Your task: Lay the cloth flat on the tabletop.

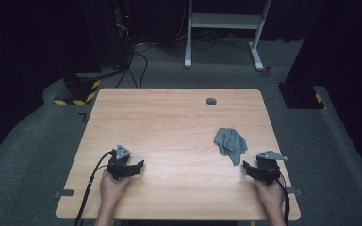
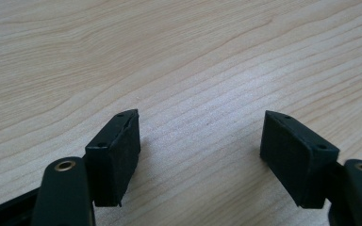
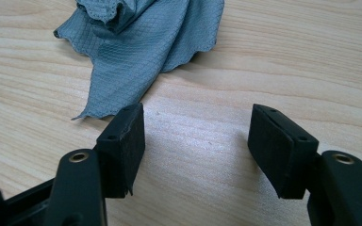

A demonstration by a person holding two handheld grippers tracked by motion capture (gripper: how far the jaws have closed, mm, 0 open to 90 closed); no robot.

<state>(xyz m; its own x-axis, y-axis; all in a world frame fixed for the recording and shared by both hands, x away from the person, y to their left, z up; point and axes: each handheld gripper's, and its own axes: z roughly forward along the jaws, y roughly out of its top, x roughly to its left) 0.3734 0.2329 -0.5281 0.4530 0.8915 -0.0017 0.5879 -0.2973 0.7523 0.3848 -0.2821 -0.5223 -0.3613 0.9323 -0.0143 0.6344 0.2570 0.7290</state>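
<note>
The high view is soft and low in detail; the table (image 1: 179, 141) is evenly lit from above while the room behind falls to near black. The cloth (image 1: 231, 143) casts only a faint shadow. Both gripper views are bright and sharp on the wood grain, with soft shadows under the pads (image 2: 115, 157) and slight blur on the nearest black parts at the bottom

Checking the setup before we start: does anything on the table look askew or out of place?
Only the grey cloth: it lies crumpled in a heap on the table, not spread flat, just ahead of the open right gripper.
</note>
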